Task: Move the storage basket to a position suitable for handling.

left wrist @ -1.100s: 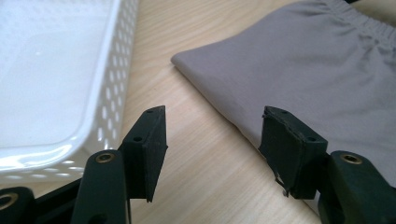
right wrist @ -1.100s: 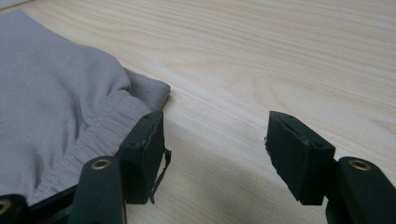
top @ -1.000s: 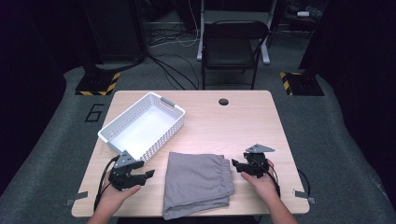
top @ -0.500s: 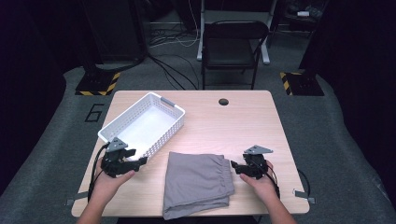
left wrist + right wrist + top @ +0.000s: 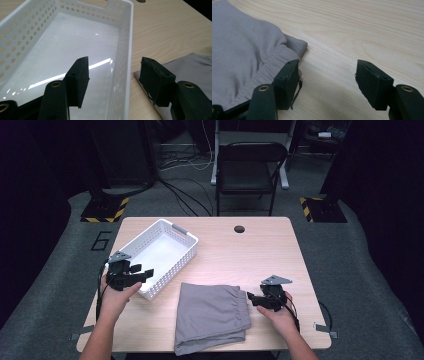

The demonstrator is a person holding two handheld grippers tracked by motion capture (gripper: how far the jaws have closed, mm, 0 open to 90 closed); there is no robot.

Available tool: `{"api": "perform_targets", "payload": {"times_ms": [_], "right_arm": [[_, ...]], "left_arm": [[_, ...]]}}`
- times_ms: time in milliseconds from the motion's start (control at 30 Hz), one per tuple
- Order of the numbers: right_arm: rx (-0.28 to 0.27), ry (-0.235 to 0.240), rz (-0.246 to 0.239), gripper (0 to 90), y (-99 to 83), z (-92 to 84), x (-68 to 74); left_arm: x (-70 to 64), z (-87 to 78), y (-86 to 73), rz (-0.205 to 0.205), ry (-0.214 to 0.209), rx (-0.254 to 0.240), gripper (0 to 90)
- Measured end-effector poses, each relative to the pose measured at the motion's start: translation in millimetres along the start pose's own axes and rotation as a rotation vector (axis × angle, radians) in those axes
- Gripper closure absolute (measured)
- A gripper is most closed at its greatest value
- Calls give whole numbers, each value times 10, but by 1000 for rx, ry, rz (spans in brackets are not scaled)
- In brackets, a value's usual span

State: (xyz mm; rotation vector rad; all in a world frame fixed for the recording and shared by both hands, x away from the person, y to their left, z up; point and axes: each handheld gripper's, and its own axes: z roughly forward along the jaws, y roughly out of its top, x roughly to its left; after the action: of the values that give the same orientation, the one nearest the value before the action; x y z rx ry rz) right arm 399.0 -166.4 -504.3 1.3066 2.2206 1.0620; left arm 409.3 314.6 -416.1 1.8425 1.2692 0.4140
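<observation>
Two hand-held grippers are in play over the wooden tabletop (image 5: 260,250). On the left, the left hand-held gripper (image 5: 142,275) hangs at the near corner of the white basket (image 5: 165,232), and from its own view the jaws stand spread with the basket's perforated side wall (image 5: 122,62) running up between them; one jaw sits over the shiny basket floor, the other outside above the tabletop and the edge of the cloth. Those jaws have just closed a little, yet nothing is pinched, and the pads are clear of the wall. Over on the right, the right hand-held gripper (image 5: 252,298) sits low at the right edge of the folded grey shorts (image 5: 212,312), jaws spread as well. Its own view shows one jaw right at the gathered waistband (image 5: 272,60), whether it touches the cloth I cannot tell, and the other jaw over bare wood. The shorts lie flat near the front edge of the tabletop, just beside the basket and between the two hands.
</observation>
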Motion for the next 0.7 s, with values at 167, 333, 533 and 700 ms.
{"api": "perform_targets", "payload": {"times_ms": [167, 333, 533, 700], "right_arm": [[-2, 5, -12, 344, 8, 21, 12], [18, 8, -16, 339, 15, 28, 20], [4, 8, -13, 337, 27, 22, 3], [12, 9, -8, 332, 44, 45, 2]], "left_arm": [[102, -17, -99, -37, 42, 19, 392], [186, -107, -166, -78, 97, 26, 343], [256, -192, -231, -117, 140, 6, 284], [346, -227, -309, -163, 201, 9, 236]]}}
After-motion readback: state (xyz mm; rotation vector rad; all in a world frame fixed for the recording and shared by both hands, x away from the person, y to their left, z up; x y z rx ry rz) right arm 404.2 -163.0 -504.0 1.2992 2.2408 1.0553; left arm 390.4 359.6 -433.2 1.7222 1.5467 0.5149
